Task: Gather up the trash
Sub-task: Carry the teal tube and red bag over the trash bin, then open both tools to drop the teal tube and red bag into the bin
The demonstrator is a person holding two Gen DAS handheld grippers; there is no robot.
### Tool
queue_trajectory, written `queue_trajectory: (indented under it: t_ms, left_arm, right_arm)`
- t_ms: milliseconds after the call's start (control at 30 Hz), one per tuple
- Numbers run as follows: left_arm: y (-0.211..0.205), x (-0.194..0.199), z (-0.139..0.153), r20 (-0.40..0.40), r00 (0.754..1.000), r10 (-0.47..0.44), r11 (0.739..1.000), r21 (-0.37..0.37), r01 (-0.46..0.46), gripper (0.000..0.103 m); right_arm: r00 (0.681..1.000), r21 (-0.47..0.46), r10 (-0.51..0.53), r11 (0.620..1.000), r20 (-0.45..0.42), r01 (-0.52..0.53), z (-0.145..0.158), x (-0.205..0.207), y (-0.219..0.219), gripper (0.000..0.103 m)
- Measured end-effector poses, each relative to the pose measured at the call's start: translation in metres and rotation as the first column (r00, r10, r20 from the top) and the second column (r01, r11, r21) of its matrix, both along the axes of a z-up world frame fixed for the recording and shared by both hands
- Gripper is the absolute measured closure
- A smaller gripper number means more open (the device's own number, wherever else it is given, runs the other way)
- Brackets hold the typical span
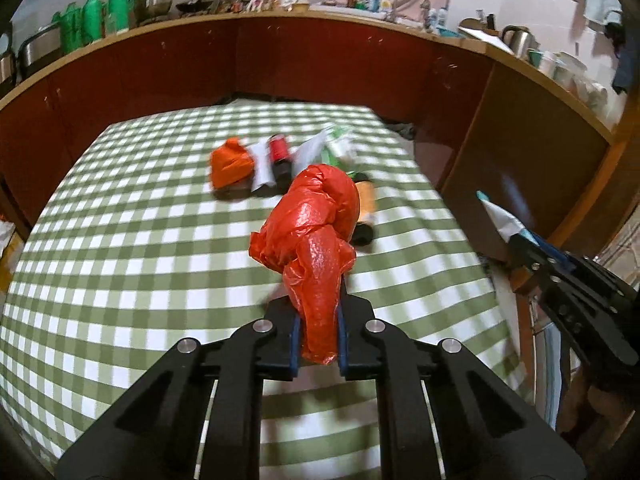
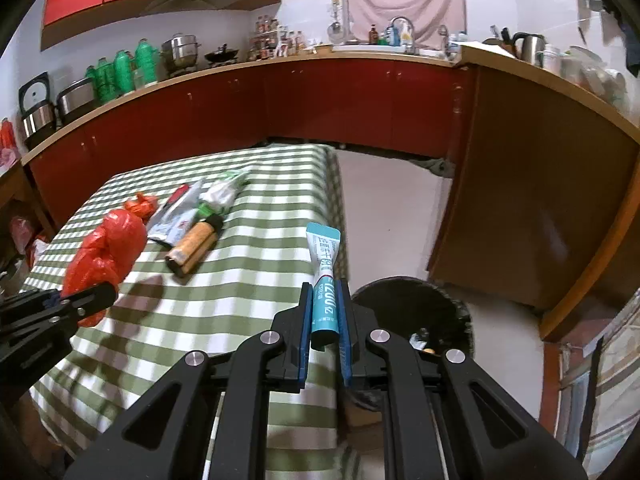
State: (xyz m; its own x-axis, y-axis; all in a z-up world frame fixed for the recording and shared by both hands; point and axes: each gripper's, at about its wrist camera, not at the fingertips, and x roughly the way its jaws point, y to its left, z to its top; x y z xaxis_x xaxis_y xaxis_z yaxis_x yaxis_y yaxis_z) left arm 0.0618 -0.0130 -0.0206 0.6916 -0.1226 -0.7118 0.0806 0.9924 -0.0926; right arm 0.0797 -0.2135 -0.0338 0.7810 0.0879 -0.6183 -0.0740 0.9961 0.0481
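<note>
Two grippers, both loaded. At lower centre of the left wrist view, the left gripper (image 1: 319, 330) pinches the tail of a knotted red plastic bag (image 1: 316, 220), its bulk raised over the green checked tablecloth (image 1: 140, 240). Behind it, mid-frame, lie an orange bag (image 1: 230, 164), a dark bottle with a red label (image 1: 279, 156) and an orange-labelled bottle (image 1: 366, 204), partly hidden. In the right wrist view, the right gripper (image 2: 325, 316) clamps a teal and white tube (image 2: 326, 280) near the table's right edge. Lower right of centre, a dark bin (image 2: 416, 312) sits on the floor, beside the table.
</note>
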Motion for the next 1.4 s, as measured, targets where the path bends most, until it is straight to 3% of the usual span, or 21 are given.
queue_trajectory:
  t_ms: [433,1167,1267,1300,1400]
  left_arm:
    - [-0.085,0.022,0.004,0.035,0.989,-0.147,0.989,0.012,0.147,0.091]
    - [-0.161,0.06,-0.021,-0.034,0.977,-0.211,0.974,0.072,0.213,0.09]
    - [-0.169,0.069,-0.024,-0.051,0.975,-0.214,0.973,0.079,0.218,0.086]
    - [-0.17,0.072,-0.025,-0.057,0.976,-0.211,0.973,0.08,0.215,0.076]
    - [-0.172,0.075,-0.025,-0.054,0.979,-0.197,0.977,0.069,0.201,0.064]
  right_arm:
    - [0.994,-0.042,-0.107,0.993,0.026,0.108,-0.002,0.003,-0.057,0.09]
    - [0.987,-0.023,-0.158,0.987,0.008,0.158,-0.02,0.03,-0.1,0.09]
    - [0.987,-0.01,-0.16,0.987,-0.001,0.16,-0.024,0.037,-0.104,0.087]
    - [0.987,-0.009,-0.161,0.987,-0.007,0.16,-0.025,0.039,-0.106,0.083]
    - [0.984,-0.006,-0.175,0.985,-0.017,0.175,-0.03,0.041,-0.11,0.079]
